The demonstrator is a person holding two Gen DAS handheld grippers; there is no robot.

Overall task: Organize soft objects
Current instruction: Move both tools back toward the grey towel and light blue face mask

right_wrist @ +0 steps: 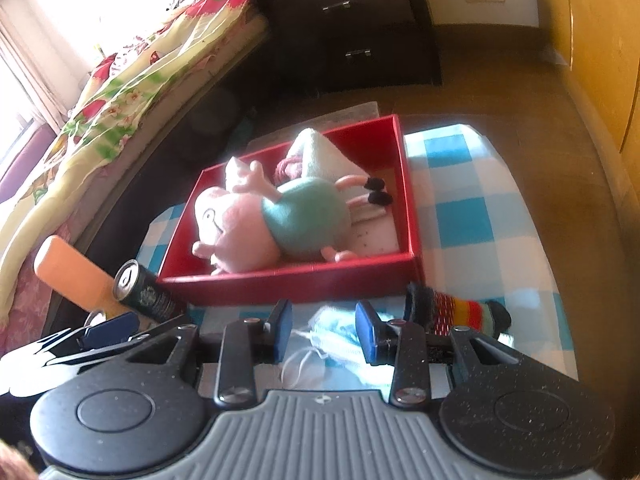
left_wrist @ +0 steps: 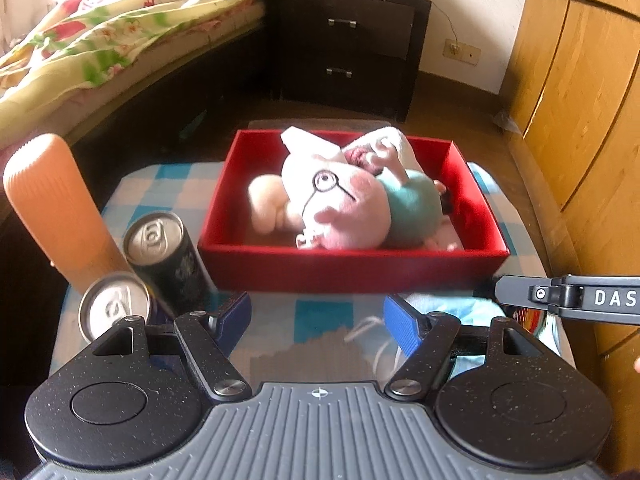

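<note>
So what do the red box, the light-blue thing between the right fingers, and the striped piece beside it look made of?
Red rectangular box: looks like matte cardboard, with thin, crisp-edged walls. Light-blue pleated face mask: likely thin non-woven fabric, with pleats and white ear loops. Rainbow-striped dark-cuffed sock: knit, judging by its ribbed texture.

Two drink cans (left_wrist: 160, 256) lower left beside an orange cylinder (left_wrist: 52, 200); floral bed (left_wrist: 100, 32) upper left, dark nightstand (left_wrist: 348, 44) top centre.
</note>
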